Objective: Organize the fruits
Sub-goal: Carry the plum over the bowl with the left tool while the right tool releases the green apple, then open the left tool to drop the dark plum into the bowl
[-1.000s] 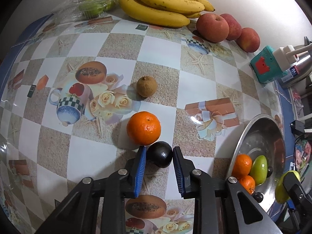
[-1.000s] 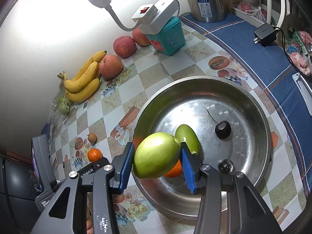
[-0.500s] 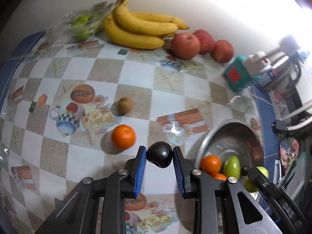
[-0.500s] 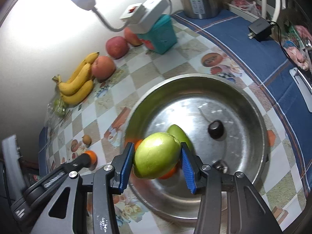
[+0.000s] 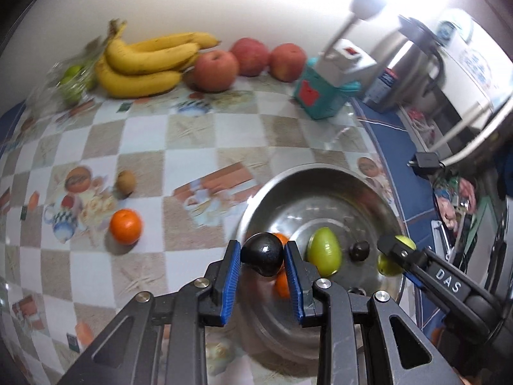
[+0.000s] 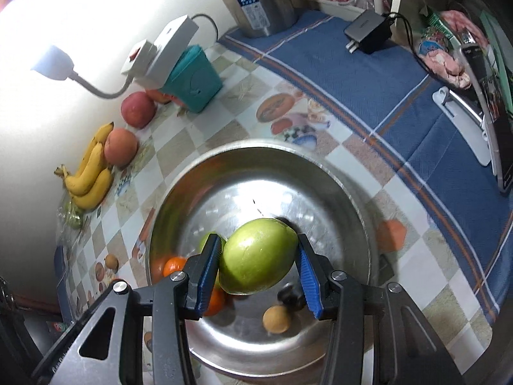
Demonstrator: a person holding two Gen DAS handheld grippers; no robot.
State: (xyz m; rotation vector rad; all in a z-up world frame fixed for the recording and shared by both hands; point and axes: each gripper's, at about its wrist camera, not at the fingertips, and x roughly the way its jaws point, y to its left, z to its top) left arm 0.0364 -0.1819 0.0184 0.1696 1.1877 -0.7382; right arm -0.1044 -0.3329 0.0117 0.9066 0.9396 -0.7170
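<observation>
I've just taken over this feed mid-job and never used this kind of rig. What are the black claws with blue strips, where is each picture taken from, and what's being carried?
There is no robot arm: a person holds a two-finger gripper in each hand, and each picture comes from a fisheye camera on one gripper, looking along its fingers. In the left wrist view, the left gripper is shut on a dark round fruit over the near edge of the steel bowl. In the right wrist view, the right gripper is shut on a big green fruit above the same bowl, which already holds oranges, a green fruit and small dark and tan fruits. On the checked tablecloth an orange and a small brown fruit wait; bananas and apples lie by the wall.
</observation>
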